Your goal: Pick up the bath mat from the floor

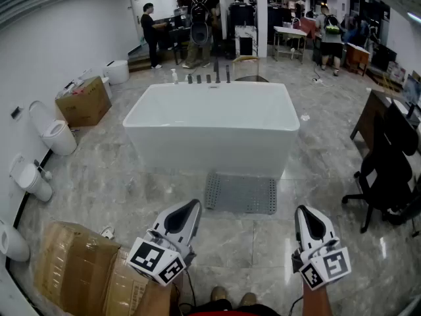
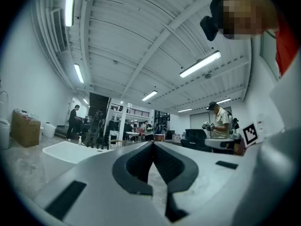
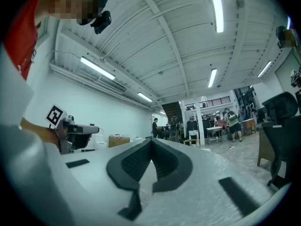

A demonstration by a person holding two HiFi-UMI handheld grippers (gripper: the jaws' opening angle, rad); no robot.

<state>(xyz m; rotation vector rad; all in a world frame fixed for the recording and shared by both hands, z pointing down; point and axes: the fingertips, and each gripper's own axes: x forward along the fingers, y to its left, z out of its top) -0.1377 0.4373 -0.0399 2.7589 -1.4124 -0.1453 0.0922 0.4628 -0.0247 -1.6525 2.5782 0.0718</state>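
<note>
The grey bath mat point(image 1: 241, 193) lies flat on the marble floor point(image 1: 131, 176), just in front of the white bathtub point(image 1: 210, 127), its long side parallel to the tub. The left gripper point(image 1: 191, 209) and right gripper point(image 1: 304, 214) hover nearer, jaws pressed together, empty.

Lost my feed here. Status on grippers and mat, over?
Left gripper shut, empty. Right gripper shut, empty. Mat flat on floor before tub, untouched. Nothing between grippers and mat.
</note>
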